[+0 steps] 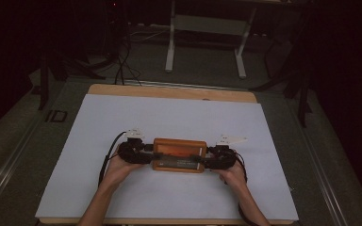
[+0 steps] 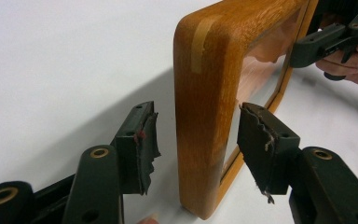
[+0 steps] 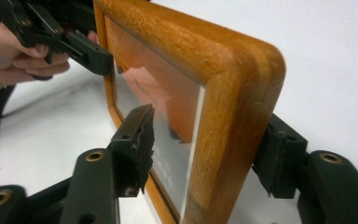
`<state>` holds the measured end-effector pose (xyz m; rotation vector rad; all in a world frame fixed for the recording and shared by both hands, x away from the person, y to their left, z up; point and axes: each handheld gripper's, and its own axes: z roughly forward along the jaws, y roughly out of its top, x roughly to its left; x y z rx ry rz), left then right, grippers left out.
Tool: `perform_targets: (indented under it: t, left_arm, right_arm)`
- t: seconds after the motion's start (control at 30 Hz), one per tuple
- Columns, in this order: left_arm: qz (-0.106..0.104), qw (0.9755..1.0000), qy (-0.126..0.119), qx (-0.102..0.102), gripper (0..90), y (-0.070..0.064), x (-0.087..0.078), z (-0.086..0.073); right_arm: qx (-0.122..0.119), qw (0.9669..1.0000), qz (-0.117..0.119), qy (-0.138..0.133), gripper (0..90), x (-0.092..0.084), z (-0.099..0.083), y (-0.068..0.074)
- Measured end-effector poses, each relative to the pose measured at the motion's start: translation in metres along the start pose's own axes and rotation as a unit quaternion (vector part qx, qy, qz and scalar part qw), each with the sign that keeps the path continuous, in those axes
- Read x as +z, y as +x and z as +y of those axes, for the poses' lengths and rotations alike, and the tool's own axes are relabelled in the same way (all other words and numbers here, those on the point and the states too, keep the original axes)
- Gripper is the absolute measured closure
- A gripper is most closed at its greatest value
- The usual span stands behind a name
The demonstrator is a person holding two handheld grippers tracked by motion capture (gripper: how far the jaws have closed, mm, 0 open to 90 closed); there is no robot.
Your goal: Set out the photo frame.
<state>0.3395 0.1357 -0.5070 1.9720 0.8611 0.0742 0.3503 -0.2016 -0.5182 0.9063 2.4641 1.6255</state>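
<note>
Wooden picture frame (image 1: 179, 155) stands on edge near the middle of the white sheet (image 1: 122, 117) that covers the table, long axis running left to right, glazed face towards the person; left gripper (image 1: 141, 153) sits at the frame's left short end, right gripper (image 1: 214, 157) at its right short end, each hand about equally close, so the frame lies straight between the two. In the left gripper view the left gripper (image 2: 196, 140) straddles the frame's (image 2: 205, 116) end post with both pads clear of the wood, a visible gap on either side; nothing is clamped, jaws apart. In the right gripper view the right gripper (image 3: 205, 149) likewise brackets the frame's (image 3: 223, 84) other end; the pad on the glass side stands off the pane, the pad behind the frame is partly hidden by the wood and looks close to it, contact unclear; I read it as open too. My judgement: the frame stands unsupported, and any coming move turns on whether it balances on that narrow lower edge. Sheet around the frame is plain and bare; wooden table edge (image 1: 169, 90) shows beyond it; farther off, a dim room, grey floor, the white legs of a stand (image 1: 205, 42), dark cables (image 1: 122, 61).
</note>
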Motion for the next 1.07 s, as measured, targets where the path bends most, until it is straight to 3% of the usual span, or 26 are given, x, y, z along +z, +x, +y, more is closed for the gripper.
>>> perform_targets:
  t: [0.3, 0.6, 0.83, 0.93, 1.0, 1.07]
  left_arm:
    - [-0.005, 1.0000, -0.005, -0.001, 46.0, 0.001, -0.006, 0.000]
    - [-0.002, 0.9996, -0.029, -0.005, 44.5, 0.005, -0.024, 0.000]
    - [-0.003, 0.9991, -0.039, -0.016, 43.8, 0.015, -0.037, -0.003]
    - [-0.006, 0.9993, -0.030, -0.023, 42.6, 0.022, -0.042, -0.006]
    - [0.021, 0.9995, -0.012, -0.022, 42.3, 0.027, -0.045, -0.010]
    - [0.056, 0.9982, 0.008, -0.021, 42.2, 0.032, -0.046, -0.014]
  right_arm:
    - [-0.005, 0.9999, -0.011, 0.002, 38.4, -0.009, 0.004, 0.000]
    - [-0.015, 0.9998, -0.013, -0.003, 38.3, -0.031, 0.008, -0.002]
    - [-0.014, 0.9999, -0.006, 0.004, 38.4, -0.048, 0.008, -0.009]
    - [-0.017, 0.9998, 0.000, 0.015, 38.4, -0.052, 0.006, -0.012]
    - [-0.020, 0.9996, 0.004, 0.022, 39.1, -0.055, 0.005, -0.014]
    - [-0.026, 0.9991, -0.005, 0.032, 39.8, -0.059, 0.003, -0.015]
